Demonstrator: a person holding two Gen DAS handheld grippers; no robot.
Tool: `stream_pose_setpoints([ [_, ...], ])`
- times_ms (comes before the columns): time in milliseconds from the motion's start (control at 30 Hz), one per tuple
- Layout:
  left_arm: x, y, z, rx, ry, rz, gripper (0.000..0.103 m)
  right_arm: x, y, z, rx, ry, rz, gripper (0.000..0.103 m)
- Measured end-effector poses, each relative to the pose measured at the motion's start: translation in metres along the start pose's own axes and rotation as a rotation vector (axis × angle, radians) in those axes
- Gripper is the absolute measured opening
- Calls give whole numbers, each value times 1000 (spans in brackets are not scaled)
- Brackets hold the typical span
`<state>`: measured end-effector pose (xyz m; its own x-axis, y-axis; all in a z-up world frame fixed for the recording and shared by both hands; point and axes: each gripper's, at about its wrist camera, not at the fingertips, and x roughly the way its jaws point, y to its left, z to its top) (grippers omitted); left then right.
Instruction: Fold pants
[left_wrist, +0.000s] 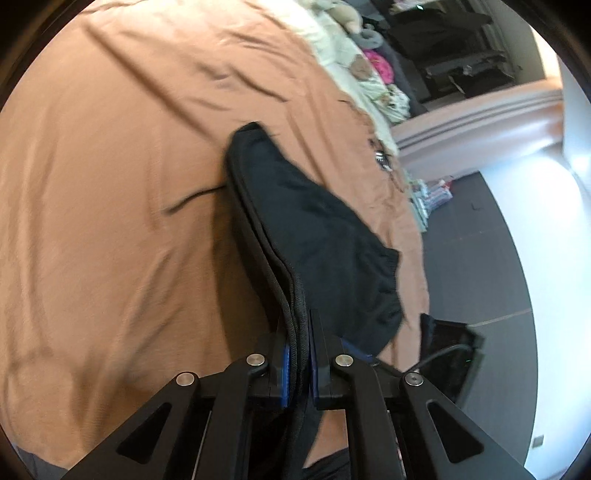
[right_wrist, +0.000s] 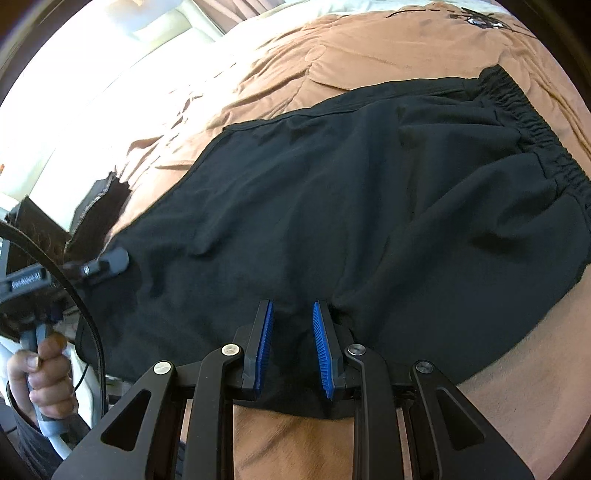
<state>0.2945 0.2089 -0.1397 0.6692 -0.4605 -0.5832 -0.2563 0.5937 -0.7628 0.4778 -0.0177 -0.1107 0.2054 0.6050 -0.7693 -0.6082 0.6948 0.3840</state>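
The black pants (right_wrist: 369, 206) are lying spread across the brown bedcover (right_wrist: 369, 48), soft, light and floppy, so gathered edges are giving the surest hold. The left gripper (left_wrist: 300, 354) is pinching the stacked hems tight, while the right gripper (right_wrist: 293, 343) is apparently clamping a bunched fold at the near edge.

Black pants (right_wrist: 369, 206) w/ elastic waistband, spread rumpled on brown bedspread (right_wrist: 369, 48).

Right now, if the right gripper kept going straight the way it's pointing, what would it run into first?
The black pants. The right gripper points down at them where they lie on the brown bedspread, and dark cloth already sits between its fingers. Going on would likely press the pants into the bed, though depth is hard to judge.
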Motion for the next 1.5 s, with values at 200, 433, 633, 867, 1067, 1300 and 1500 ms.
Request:
stream_pose_setpoints([
  [200, 6, -38, 11, 65, 16, -56, 8, -33, -16, -5, 43, -66, 54, 20],
  [433, 30, -76, 21, 123, 48, -82, 8, -77, -30, -16, 70, -154, 68, 28],
  [633, 52, -107, 27, 169, 87, -111, 8, -110, -48, -33, 122, -230, 62, 56],
  [867, 93, -138, 24, 219, 155, -123, 8, -140, -70, -57, 176, -276, 52, 56],
  [1067, 127, -148, 12, 241, 223, -135, 8, -156, -84, -76, 213, -296, 35, 56],
  [1300, 165, -157, 0, 246, 296, -135, 8, -178, -97, -89, 260, -314, -4, 56],
  [1500, 185, -160, -14, 245, 363, -129, 33, -194, -104, -96, 293, -323, -10, 57],
])
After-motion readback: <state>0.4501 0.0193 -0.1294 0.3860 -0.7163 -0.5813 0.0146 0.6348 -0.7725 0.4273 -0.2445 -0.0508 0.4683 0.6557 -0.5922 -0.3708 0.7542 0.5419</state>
